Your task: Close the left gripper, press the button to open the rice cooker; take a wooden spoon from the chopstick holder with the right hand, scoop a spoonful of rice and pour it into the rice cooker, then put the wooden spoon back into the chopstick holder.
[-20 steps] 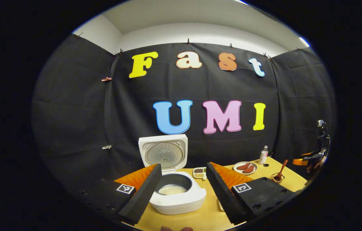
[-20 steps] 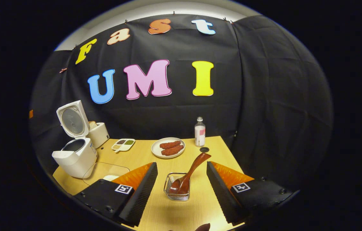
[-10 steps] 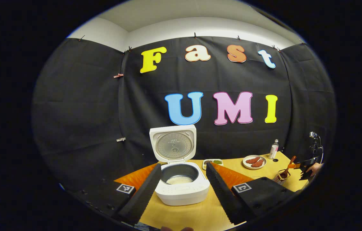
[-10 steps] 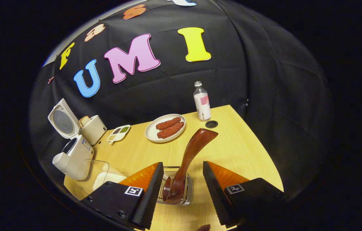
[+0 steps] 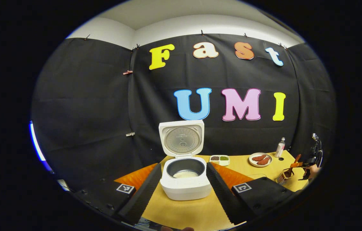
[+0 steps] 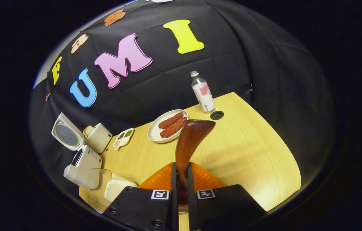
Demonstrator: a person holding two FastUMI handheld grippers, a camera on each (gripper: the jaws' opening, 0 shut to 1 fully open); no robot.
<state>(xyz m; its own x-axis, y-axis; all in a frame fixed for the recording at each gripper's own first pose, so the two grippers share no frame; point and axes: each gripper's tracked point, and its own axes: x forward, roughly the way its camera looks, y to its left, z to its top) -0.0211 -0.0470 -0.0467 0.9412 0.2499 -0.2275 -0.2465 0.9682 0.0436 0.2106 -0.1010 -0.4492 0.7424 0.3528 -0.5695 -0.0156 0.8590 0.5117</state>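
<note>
The white rice cooker (image 5: 185, 187) stands with its lid (image 5: 183, 138) raised and a little rice in the pot. My left gripper (image 5: 182, 192) is open, its fingers on either side of the cooker in the image but short of it. In the right gripper view, my right gripper (image 6: 181, 179) is shut on the handle of the brown wooden spoon (image 6: 191, 138), which rises tilted between the fingers. The wire chopstick holder (image 5: 284, 175) sits at the far right of the table, with the right gripper (image 5: 309, 162) over it. The cooker (image 6: 83, 163) lies far to the left.
A clear glass container of rice (image 6: 110, 189) stands beside the cooker. Further back on the wooden table (image 6: 248, 154) are a toaster (image 6: 99, 138), a small sectioned dish (image 6: 123, 139), a plate of sausages (image 6: 167, 126) and a bottle (image 6: 202, 93).
My right gripper dropped toward the holder and shut on the spoon handle. My left gripper stayed open and drew back a little, with the cooker now centred between its fingers.
</note>
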